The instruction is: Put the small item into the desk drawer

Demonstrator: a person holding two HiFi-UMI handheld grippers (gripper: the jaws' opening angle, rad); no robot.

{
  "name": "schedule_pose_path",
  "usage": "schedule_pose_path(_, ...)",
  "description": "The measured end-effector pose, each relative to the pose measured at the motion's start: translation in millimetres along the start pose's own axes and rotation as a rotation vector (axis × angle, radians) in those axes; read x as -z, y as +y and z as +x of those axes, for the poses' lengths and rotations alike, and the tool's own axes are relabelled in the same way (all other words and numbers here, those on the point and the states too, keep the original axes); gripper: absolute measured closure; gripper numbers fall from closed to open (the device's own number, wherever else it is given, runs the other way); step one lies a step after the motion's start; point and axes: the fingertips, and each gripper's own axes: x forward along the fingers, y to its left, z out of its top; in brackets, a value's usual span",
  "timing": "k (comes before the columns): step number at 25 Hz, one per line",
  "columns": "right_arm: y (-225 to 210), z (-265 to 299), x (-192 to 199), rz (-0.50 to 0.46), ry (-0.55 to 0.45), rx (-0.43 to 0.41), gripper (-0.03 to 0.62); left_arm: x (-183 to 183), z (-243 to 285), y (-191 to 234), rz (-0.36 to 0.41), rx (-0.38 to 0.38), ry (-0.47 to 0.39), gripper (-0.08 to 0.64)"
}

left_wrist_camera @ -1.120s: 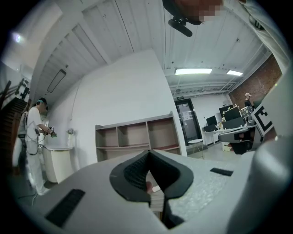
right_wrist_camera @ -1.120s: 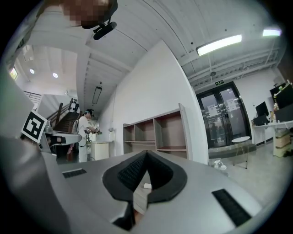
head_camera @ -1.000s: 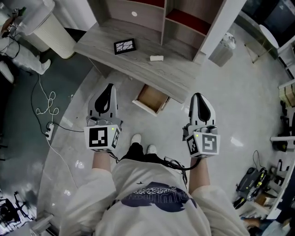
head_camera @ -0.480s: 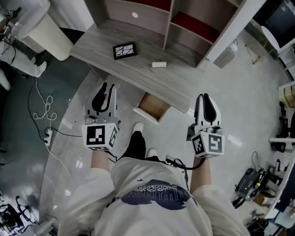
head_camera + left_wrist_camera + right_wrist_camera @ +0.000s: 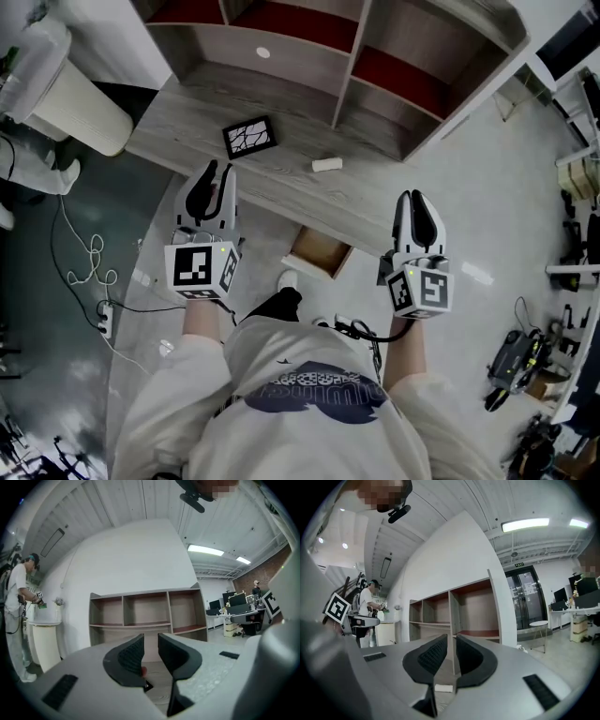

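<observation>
The drawer [image 5: 319, 251] hangs open below the desk [image 5: 281, 187], where the small white item [image 5: 327, 165] lies. The left tool [image 5: 214, 172] and right tool [image 5: 413, 197] hold their jaws slightly spread.

shirt [image 5: 187, 412]: white, dark chest print [image 5: 319, 392] | trousers [image 5: 277, 306]: black | shoes [image 5: 286, 278]: white

Left tool [image 5: 208, 178]: held out ahead of the body, marker cube nearest the person, jaws a little apart, nothing gripped.
Right tool [image 5: 415, 202]: alongside, well apart from the left, jaws parted by a narrow slit, empty.
Left forearm [image 5: 200, 319], right forearm [image 5: 405, 352]: bare, extended forward.
</observation>
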Motion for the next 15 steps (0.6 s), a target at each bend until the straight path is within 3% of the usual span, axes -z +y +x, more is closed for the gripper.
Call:
schedule_pose_path(7,5,49,7,-0.044,0.034,0.044,0.541,12,59,24,-0.021,0.073,0.010,0.477)
schedule_pose_path(15,-14,83,30,-0.075,0.107,0.033,0.537,40,95,21,-0.051,0.093,0.068,0.477)
